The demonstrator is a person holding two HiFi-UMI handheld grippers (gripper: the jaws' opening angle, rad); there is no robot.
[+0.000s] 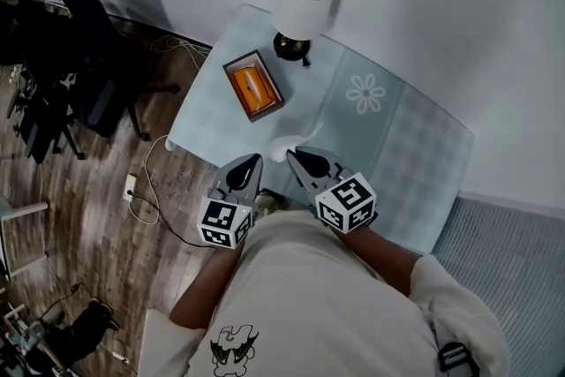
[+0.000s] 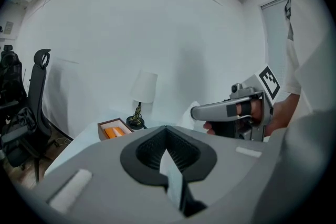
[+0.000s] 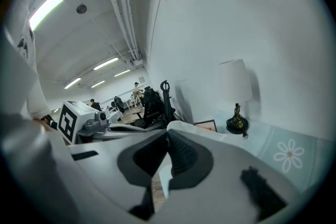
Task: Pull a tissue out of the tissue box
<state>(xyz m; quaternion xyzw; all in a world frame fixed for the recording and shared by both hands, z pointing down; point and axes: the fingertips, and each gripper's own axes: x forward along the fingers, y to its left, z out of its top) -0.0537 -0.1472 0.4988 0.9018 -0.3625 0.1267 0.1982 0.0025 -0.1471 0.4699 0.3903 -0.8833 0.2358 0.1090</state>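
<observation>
Right claw [image 3: 167, 129] is pinching the white tissue [image 1: 290, 144], jaws pressed together. Left claw [image 2: 166, 129], just beside it, is sitting shut, holding nothing.

At the right tongs [image 3: 167, 131] the tissue [image 3: 192, 129] has its pinched end hidden between closed jaws; beyond them, the tissue box [image 3: 207, 124] is partly covered; distant people [image 3: 137, 89] are indistinct.

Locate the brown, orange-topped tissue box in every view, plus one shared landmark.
Head view: brown, orange-topped tissue box, upper centre, lower left of the white-shaded, dark-based lamp.
Left gripper view: left of centre, left of the lamp base.
Right gripper view: right of centre, partly hidden, left of the lamp base.
Shared landmark: that lamp.
</observation>
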